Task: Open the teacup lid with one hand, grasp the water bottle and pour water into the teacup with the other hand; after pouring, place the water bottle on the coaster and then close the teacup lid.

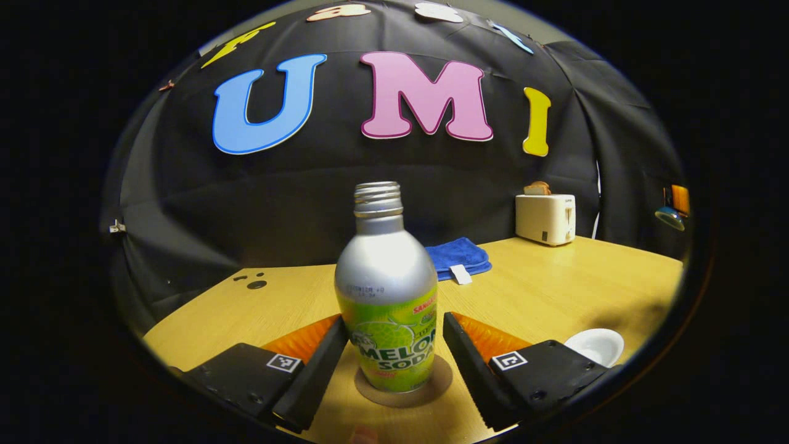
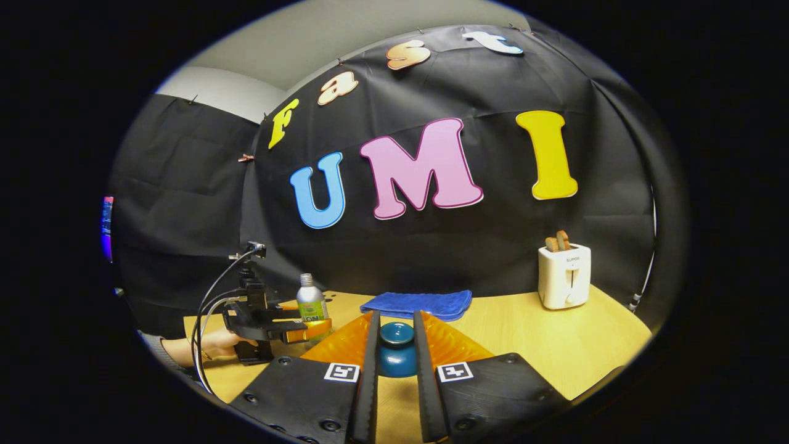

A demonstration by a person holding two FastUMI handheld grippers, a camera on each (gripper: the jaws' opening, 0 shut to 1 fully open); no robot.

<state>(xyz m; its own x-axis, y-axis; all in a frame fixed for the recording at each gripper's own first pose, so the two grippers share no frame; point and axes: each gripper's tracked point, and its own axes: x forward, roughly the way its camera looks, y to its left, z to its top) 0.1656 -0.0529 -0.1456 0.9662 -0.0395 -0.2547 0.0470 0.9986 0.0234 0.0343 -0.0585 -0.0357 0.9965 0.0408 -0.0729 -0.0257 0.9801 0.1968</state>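
Observation:
A silver water bottle (image 1: 387, 290) with a green label stands upright and uncapped on a round brown coaster (image 1: 431, 390). My left gripper (image 1: 392, 322) is open around the bottle, with a small gap on each side. From the right gripper view, that gripper (image 2: 306, 332) and the bottle (image 2: 310, 300) sit at the table's left. The white teacup (image 1: 595, 345) stands lidless at the lower right of the left gripper view. My right gripper (image 2: 396, 345) is shut on the blue teacup lid (image 2: 396, 353), whose knob points up between the fingers.
A folded blue cloth (image 2: 418, 304) lies at the back of the wooden table (image 2: 555, 345). A white toaster (image 2: 564, 275) with bread in it stands at the back right. A hand (image 2: 212, 344) holds the left gripper, cables trailing from it.

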